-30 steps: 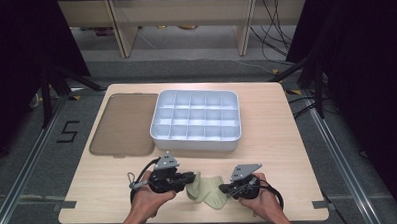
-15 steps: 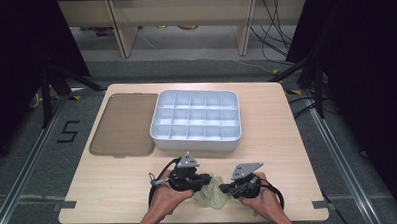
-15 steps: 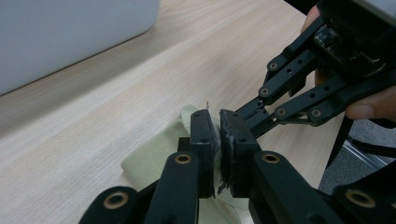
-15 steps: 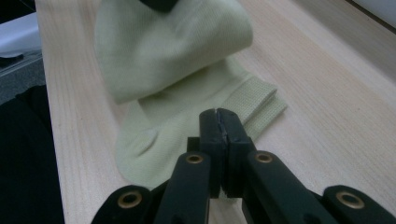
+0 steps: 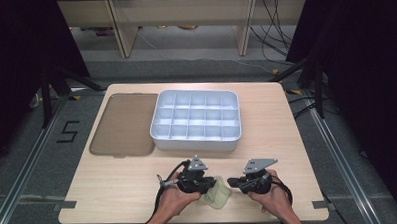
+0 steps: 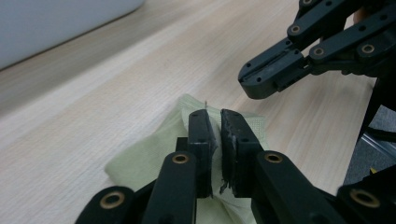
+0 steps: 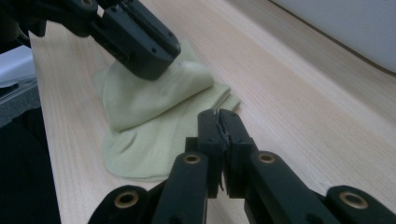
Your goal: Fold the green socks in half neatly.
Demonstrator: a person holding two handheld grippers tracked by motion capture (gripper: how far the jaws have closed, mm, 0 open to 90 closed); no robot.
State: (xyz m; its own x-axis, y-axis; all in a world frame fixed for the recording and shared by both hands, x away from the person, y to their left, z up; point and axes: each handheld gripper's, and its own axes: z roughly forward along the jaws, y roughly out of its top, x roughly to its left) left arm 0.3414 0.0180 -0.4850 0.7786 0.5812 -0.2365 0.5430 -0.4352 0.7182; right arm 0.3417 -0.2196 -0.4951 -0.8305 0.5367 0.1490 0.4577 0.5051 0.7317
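Note:
A pale green cloth [image 5: 218, 196] lies folded on the wooden table [image 5: 114, 185] near its front edge, between my two grippers. My left gripper [image 5: 209, 184] rests on the cloth's left part. In the left gripper view its jaws [image 6: 215, 114] stand almost together, with a raised fold of the cloth [image 6: 149, 154] pinched between them. My right gripper [image 5: 230, 182] is shut and empty, with its tips [image 7: 218, 114] just short of the cloth's corner [image 7: 140, 135]. The left gripper [image 7: 159, 60] sits on top of the bulging fold. The right gripper [image 6: 254, 84] hovers beyond the cloth.
A white tray [image 5: 196, 142] divided into several compartments stands at the table's middle. A flat brown lid [image 5: 122, 124] lies to its left. The tray's wall [image 6: 46, 23] [image 7: 355, 23] is close behind the grippers. Dark frames and cables surround the table.
My left gripper has moved right toward the right gripper, carrying the cloth's left edge over, so the cloth lies smaller and more bunched. The right gripper has stayed in place.

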